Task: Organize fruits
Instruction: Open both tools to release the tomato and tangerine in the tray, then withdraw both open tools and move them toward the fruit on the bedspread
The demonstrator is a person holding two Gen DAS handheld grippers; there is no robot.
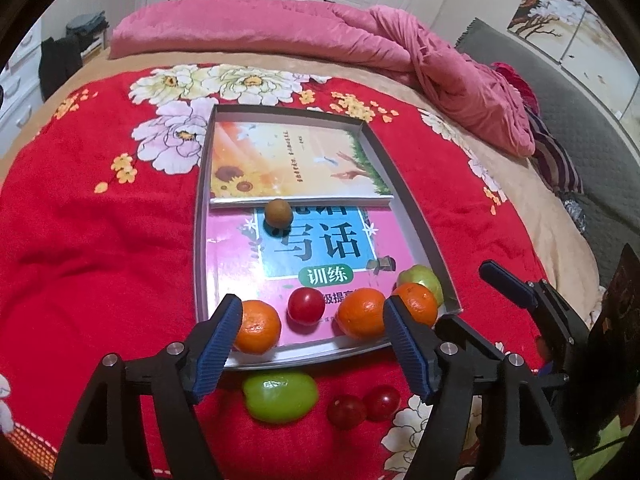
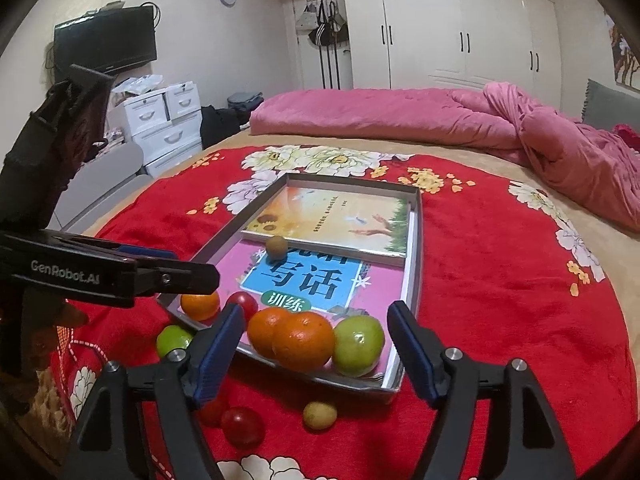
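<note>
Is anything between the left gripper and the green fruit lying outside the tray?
Nothing visible. The left gripper hangs open above the green fruit, which lies on the red blanket just outside the tray.

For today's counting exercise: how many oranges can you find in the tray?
3, all along the tray's near edge: one orange at the left corner, two touching near the green fruit. None appears hidden.

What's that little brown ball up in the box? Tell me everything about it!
The little brown fruit is round, dull olive-brown and matte, with a tiny dark dimple on top. It sits alone inside the shallow grey tray, resting on the pink book right at the edge of the sunflower book. It looks smaller than the oranges, and no other fruit and no gripper is touching it.
</note>
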